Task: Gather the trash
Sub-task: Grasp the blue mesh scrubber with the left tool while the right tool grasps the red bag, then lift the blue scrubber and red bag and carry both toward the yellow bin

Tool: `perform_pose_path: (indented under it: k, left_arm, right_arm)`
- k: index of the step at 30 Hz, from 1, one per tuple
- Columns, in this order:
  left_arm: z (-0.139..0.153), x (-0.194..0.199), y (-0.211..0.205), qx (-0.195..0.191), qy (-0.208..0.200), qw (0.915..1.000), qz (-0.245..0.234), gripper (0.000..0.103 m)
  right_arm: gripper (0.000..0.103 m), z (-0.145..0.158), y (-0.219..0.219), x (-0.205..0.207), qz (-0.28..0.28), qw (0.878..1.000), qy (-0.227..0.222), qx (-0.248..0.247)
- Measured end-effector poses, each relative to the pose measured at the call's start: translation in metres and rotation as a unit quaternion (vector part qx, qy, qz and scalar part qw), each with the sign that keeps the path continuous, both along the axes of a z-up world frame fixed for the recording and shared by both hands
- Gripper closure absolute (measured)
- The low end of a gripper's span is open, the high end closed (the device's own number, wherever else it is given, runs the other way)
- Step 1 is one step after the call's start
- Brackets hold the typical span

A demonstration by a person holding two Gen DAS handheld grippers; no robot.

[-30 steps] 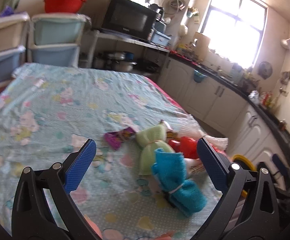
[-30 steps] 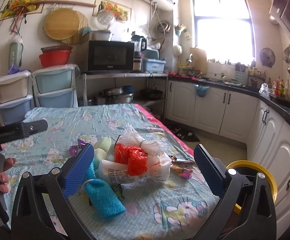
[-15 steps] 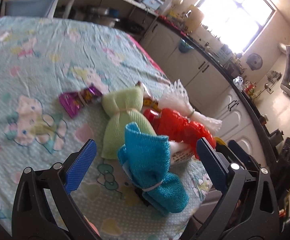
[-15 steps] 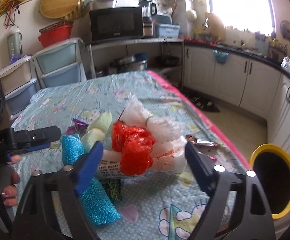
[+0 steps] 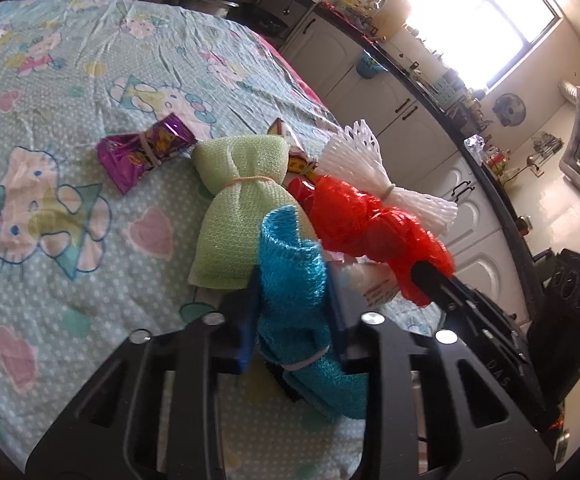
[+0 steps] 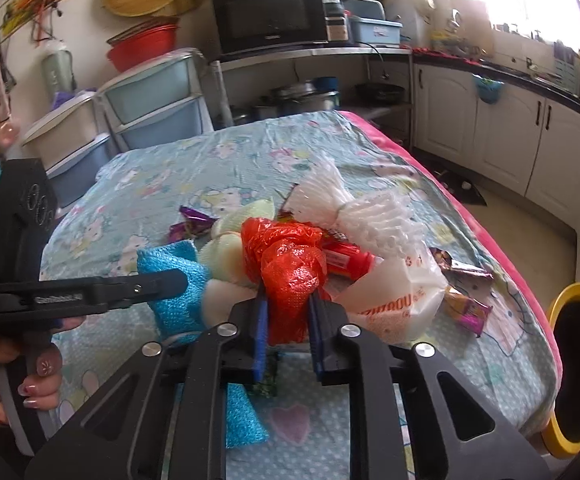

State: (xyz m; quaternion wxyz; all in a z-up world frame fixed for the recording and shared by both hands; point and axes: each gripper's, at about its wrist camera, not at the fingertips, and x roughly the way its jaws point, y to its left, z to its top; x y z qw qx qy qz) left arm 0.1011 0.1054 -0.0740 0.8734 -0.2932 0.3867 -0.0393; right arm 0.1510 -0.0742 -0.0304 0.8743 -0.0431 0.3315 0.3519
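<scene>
Nearest, left gripper [image 5: 294,300] clamped on a blue foam-mesh sleeve tied with a rubber band [image 5: 290,276], pads either side of its upper half; likely light, soft, springy, best pinched near the band. Alongside, right gripper [image 6: 287,320] closed around a crumpled red plastic mesh bag [image 6: 285,276]; probably weightless, crinkly, apt to slip. Just beyond, a pale green tied mesh sleeve [image 5: 241,204], white foam netting [image 6: 354,216], purple foil wrapper [image 5: 141,154] on the cartoon-print tablecloth [image 5: 49,80]. Off the table edge, yellow-rimmed black bin [image 6: 578,364].

The blue bundle [image 5: 294,268] is looking like rough mesh cloth, the red bag [image 6: 290,264] is showing glossy crinkled plastic.
</scene>
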Motion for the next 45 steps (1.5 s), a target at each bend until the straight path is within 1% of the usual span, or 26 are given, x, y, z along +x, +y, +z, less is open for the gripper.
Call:
perform_pose_path:
  k: [1,5,7,9,15,22,26,32,36,39,42,45]
  left_arm:
    - [0.002,-0.001,0.0,0.005,0.001,1.0,0.001,0.088]
    - [0.011,-0.013,0.001,0.024,-0.003,0.9997,0.002,0.092]
    - [0.021,-0.022,0.001,0.043,-0.012,0.999,0.004,0.092]
    - [0.031,-0.029,0.0,0.054,-0.021,0.9983,0.007,0.093]
    - [0.063,-0.047,0.009,0.075,-0.044,0.9958,0.028,0.094]
    - [0.1,-0.064,0.012,0.127,-0.074,0.9882,0.044,0.094]
    - [0.119,-0.071,0.009,0.14,-0.094,0.9847,0.044,0.094]
    - [0.147,-0.065,-0.005,0.161,-0.124,0.9785,0.035,0.094]
    - [0.17,-0.055,-0.025,0.183,-0.15,0.9714,0.02,0.094]
    - [0.181,-0.044,-0.038,0.182,-0.163,0.9698,0.005,0.094]
    - [0.189,-0.03,-0.054,0.189,-0.177,0.966,-0.011,0.094]
    - [0.192,-0.012,-0.068,0.178,-0.183,0.9663,-0.03,0.094]
  right_arm:
    - [0.088,0.002,0.001,-0.002,0.006,1.0,-0.002,0.007]
    - [0.09,0.01,0.003,-0.011,0.016,1.0,-0.014,0.017]
    - [0.091,0.015,0.005,-0.014,0.021,0.999,-0.02,0.02]
    - [0.091,0.02,0.005,-0.018,0.025,0.999,-0.027,0.023]
    - [0.092,0.046,0.007,-0.034,0.048,0.997,-0.05,0.046]
    - [0.092,0.076,0.005,-0.049,0.068,0.993,-0.071,0.063]
    - [0.092,0.091,-0.002,-0.053,0.066,0.991,-0.088,0.072]
    - [0.093,0.113,-0.018,-0.048,0.055,0.989,-0.103,0.087]
    - [0.093,0.126,-0.034,-0.045,0.036,0.987,-0.123,0.093]
    - [0.093,0.132,-0.049,-0.041,0.015,0.987,-0.129,0.095]
    - [0.093,0.136,-0.066,-0.037,-0.012,0.986,-0.136,0.095]
    - [0.093,0.141,-0.086,-0.035,-0.038,0.984,-0.148,0.093]
